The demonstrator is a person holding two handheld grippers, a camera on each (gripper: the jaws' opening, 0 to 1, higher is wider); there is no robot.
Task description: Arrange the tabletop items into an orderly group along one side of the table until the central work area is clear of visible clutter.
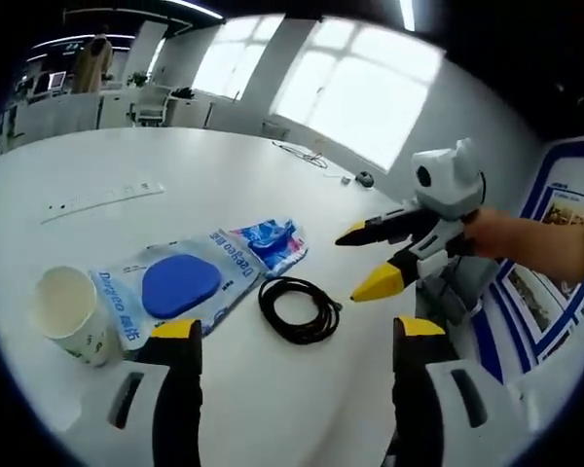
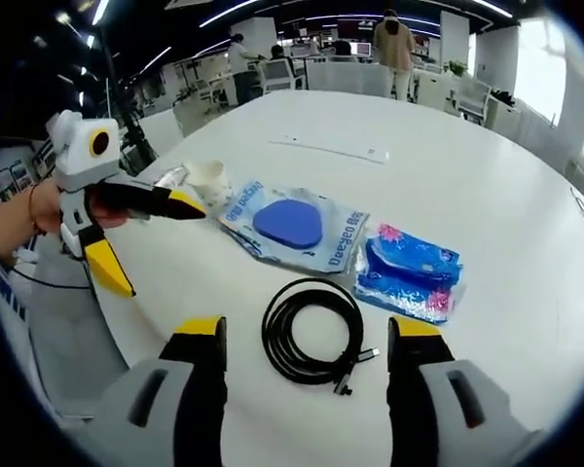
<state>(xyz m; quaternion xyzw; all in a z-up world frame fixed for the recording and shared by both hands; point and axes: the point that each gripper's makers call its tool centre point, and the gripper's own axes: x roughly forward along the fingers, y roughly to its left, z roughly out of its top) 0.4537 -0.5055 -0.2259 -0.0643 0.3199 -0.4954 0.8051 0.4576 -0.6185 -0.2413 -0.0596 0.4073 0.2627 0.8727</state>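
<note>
Left gripper view, from left to right: a white paper cup (image 1: 70,313) stands upright near the table's (image 1: 175,165) near left edge. Just beside it lies a flat white and blue packet (image 1: 190,282) with a blue rounded pad (image 1: 180,285) on top. Touching the packet's far end is a crumpled blue and pink pack (image 1: 271,241). To the right of these, close by, lies a coiled black cable (image 1: 299,309). Farther back on the table a long white strip (image 1: 102,199) lies flat, and a thin wire (image 1: 302,153) sits near the far edge by the windows. At the right, the right gripper (image 1: 362,261) reaches in, held by a hand (image 1: 535,243); its yellow-tipped fingers (image 1: 378,284) are spread apart, empty, above the table just right of the cable. At the bottom, the left gripper (image 1: 299,336) shows its own two fingers wide apart, holding nothing.

Right gripper view, from left to right: the left gripper (image 2: 161,238) comes in from the left, held by a hand (image 2: 44,209), fingers apart and empty, one tip near the cup (image 2: 206,180). Next lies the packet (image 2: 302,233) with the pad (image 2: 289,224), then the cable (image 2: 313,333) nearer the camera, then the blue and pink pack (image 2: 409,272) at the right. The strip (image 2: 331,149) lies beyond. People stand among desks in the background. The right gripper (image 2: 309,336) has its fingers open, empty, either side of the cable.
</note>
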